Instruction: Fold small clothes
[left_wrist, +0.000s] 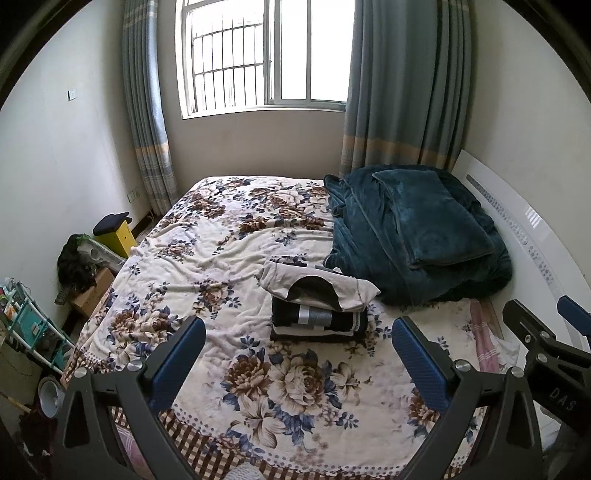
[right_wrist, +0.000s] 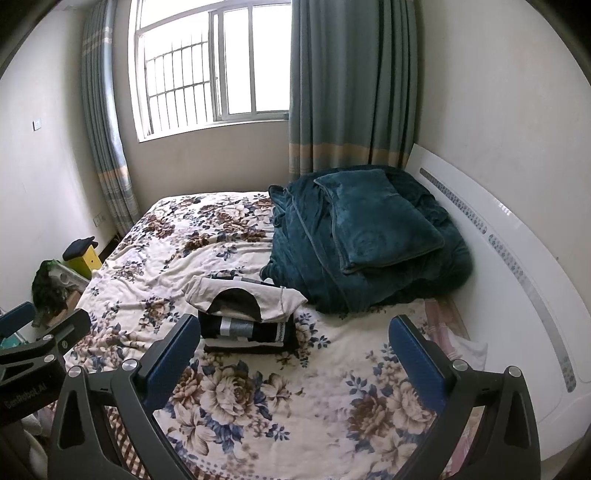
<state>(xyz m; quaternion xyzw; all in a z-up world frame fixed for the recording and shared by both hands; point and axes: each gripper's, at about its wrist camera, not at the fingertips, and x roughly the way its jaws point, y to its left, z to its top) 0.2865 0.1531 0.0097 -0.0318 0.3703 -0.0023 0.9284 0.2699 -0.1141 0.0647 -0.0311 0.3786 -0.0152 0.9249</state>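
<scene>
Left gripper (left_wrist: 299, 354) — jaws spread wide, nothing between the blue pads (left_wrist: 177, 362) — hovers above the near part of the bed (left_wrist: 207, 258), clear of the cloth. Right gripper (right_wrist: 295, 354) is likewise released and empty, level with its partner; each shows at the edge of the other's view, so the 2 sit side by side.

Stack (left_wrist: 317, 310) of folded clothes lies on the floral bedspread, roughly mid-bed and nearer the headboard (left_wrist: 517, 229) side, just in front of the teal blanket (left_wrist: 413, 236) heaped against that edge. From the right wrist the stack (right_wrist: 247, 317) sits ahead of the left finger. Dark and striped pieces lie squared at the bottom; the top garment (left_wrist: 317, 286) — cream with a dark neckline — is folded but overhangs the pile, its edges looser than those beneath.

Step in hand, as judged: between garments, or at the close of the task. No unfolded small garment shows on the bedspread near the grippers. A pinkish cloth (left_wrist: 487, 332) at the headboard-side edge of the bed may be bedding rather than clothing; this cannot be told.

Next move, as judged: either find a further piece outside these views, or tidy the top garment by pinching 1 overhanging edge in each gripper and tucking it flush. Soft fabric slides, so a low, shallow pinch would spare the layers beneath.
</scene>
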